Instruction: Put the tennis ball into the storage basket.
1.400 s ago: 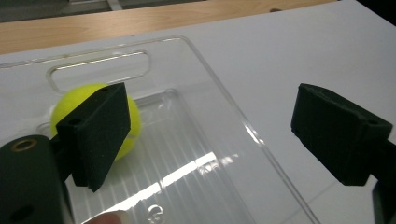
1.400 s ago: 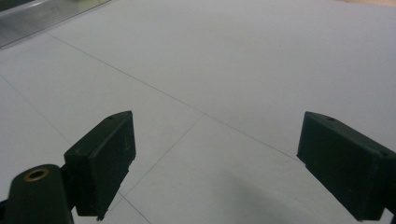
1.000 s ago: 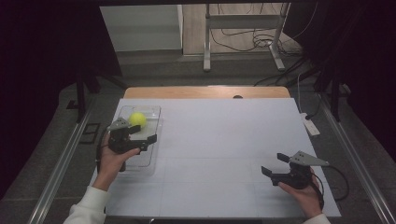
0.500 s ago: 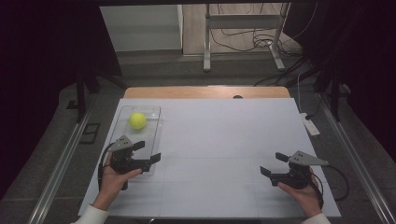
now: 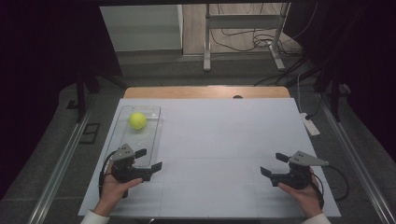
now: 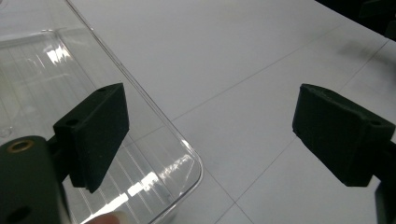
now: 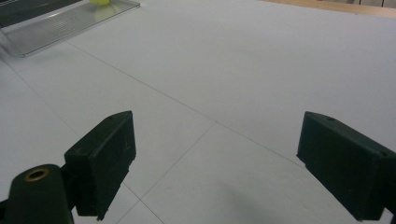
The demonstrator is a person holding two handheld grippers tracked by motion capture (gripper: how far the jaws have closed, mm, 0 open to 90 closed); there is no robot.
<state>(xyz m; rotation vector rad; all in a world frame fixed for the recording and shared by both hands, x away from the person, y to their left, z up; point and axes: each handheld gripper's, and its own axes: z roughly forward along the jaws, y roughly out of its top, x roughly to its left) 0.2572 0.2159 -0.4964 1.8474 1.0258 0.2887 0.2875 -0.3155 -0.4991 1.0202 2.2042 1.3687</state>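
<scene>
1. We see the ball (image 5: 137, 120) lying in the tray (image 5: 150, 149), far end, left on the desk (image 5: 224, 140).
2. Left hand-held gripper (image 5: 148, 159), jaws apart, sits at the tray's near corner, likely clear after release.
3. Right hand-held gripper (image 5: 273, 164), jaws apart, idles well away.

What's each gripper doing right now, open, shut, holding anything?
Left gripper: open, holding nothing, over the near end of the clear tray.
Right gripper: open, holding nothing, above the white table.
</scene>
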